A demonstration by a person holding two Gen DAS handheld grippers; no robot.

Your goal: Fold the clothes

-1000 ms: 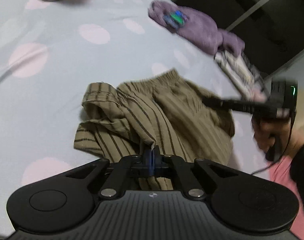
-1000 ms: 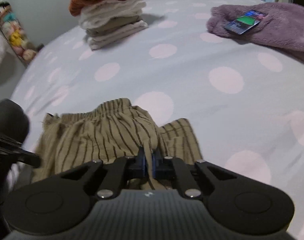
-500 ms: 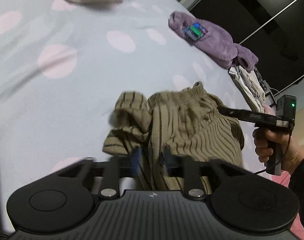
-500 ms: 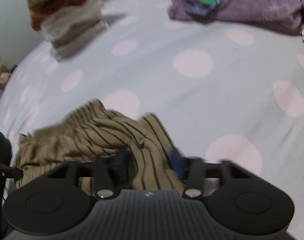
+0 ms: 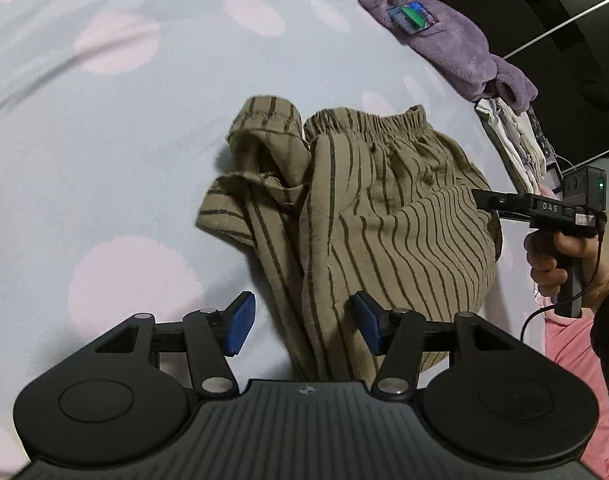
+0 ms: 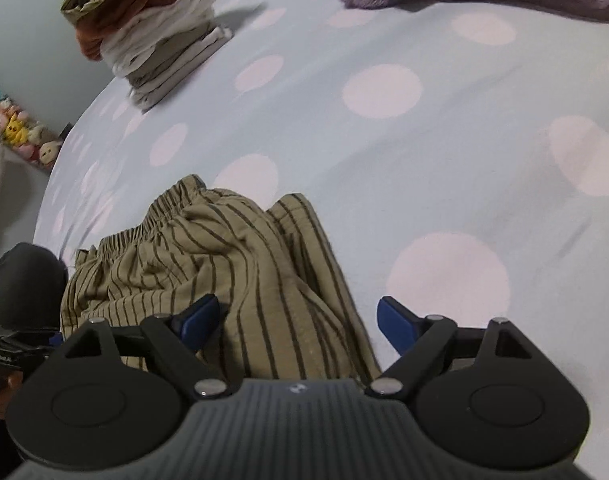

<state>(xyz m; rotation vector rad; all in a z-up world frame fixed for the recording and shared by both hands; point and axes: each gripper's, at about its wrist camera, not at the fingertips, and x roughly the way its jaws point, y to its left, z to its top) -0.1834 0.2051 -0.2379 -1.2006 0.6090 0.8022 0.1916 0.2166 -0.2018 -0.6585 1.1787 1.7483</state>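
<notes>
Opening, both the left tongs and right tongs straddle the striped shorts unclamped on the bed.

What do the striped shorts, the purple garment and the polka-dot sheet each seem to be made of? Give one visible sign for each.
Striped shorts: thin woven cloth, probably cotton or linen, matte; it creases sharply and the waistband is gathered.
Purple garment: fleece or plush, judging by its fuzzy, soft-edged pile.
Polka-dot sheet: smooth, flat-woven fabric, likely cotton; low, soft wrinkles, no sheen.
</notes>
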